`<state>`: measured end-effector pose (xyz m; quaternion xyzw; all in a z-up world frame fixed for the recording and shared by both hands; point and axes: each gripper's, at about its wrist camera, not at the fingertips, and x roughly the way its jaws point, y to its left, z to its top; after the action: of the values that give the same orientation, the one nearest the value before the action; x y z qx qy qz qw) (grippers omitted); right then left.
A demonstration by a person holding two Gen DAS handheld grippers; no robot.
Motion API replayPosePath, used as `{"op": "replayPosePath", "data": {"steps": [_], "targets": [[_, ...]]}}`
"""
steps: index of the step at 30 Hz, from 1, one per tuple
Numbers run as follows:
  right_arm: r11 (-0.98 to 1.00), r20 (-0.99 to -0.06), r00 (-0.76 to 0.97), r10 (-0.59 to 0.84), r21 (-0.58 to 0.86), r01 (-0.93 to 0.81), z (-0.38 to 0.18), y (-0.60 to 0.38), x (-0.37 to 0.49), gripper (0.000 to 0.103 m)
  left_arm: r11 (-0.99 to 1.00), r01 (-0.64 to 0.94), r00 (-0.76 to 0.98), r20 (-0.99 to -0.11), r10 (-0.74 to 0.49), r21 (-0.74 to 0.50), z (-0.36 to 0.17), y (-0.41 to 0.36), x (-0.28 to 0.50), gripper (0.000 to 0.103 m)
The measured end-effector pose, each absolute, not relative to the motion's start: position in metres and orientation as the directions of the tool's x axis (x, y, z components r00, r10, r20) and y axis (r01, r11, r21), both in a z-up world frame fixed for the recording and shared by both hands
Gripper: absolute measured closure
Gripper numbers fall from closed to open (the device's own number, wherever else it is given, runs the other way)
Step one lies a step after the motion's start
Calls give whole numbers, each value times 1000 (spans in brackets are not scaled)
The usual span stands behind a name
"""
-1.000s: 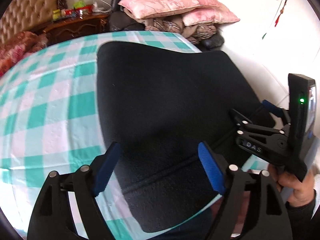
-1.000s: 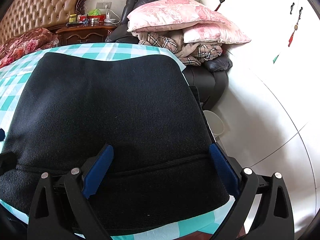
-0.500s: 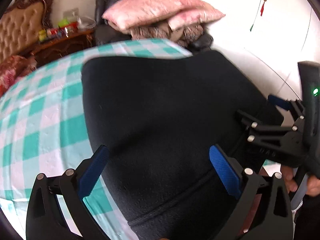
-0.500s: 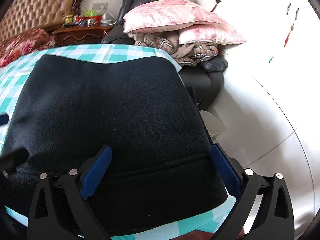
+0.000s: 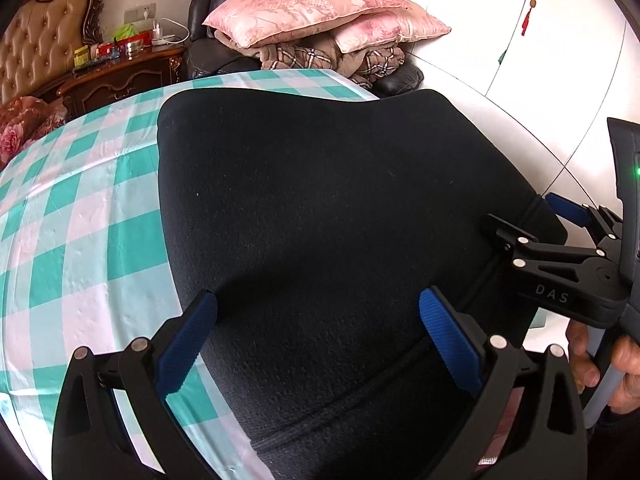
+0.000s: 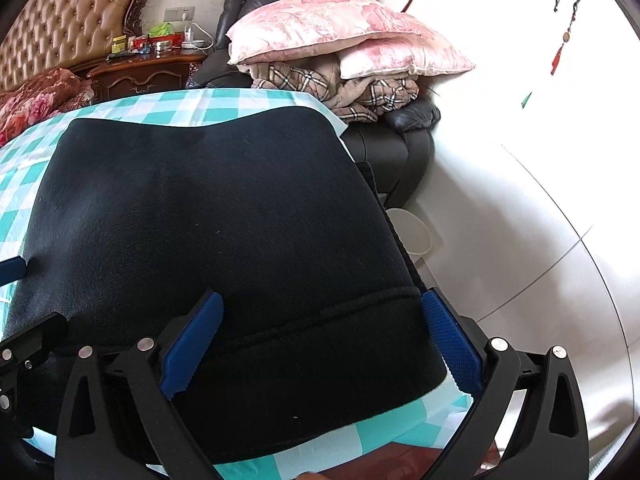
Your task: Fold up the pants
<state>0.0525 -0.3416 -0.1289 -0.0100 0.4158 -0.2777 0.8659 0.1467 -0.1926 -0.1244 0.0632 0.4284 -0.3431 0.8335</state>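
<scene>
Both tongs, left (image 5: 318, 344) and right (image 6: 318, 342), gape over black pants (image 5: 320, 216).

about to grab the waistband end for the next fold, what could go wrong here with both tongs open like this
1. The black pants lie close to the right edge of the checked tablecloth; a pull that way could drag them off.
2. The fabric looks thick and layered, so the right tongs may pinch only the top layer.
3. The left tongs sit mid-fabric, not at an edge, risking an uneven fold.

Ahead of me at twelve o'clock pink pillows (image 5: 320, 4) on plaid blankets (image 6: 320, 84), wooden nightstand (image 5: 124, 76) at ten, teal checked cloth (image 5: 80, 216) over my desk.
</scene>
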Motion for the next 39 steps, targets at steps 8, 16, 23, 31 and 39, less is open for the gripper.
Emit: {"op": "replayPosePath", "data": {"steps": [8,16,23,31,39], "targets": [[831,-746,491,-451,-150,536,-130,-368,33,5,755,630,404,-752,-521,-185,-119,-191,147,17],[826,-748,489,-448,-138,547,-133,-368,32,5,668,727,386,-709,-589,-159,-70,-261,179,67],[825,-751,483,-451,-144,546,-133,-367,34,5,619,773,300,-779,-550,-139,-78,-375,228,78],[839,-600,658,-454,-38,543,-76,-353,7,5,635,763,283,-820,-499,-123,-104,-398,237,78],[940,-619,744,-251,28,341,-54,-390,69,5,680,667,269,-751,-602,-306,-95,-275,201,75]]}}
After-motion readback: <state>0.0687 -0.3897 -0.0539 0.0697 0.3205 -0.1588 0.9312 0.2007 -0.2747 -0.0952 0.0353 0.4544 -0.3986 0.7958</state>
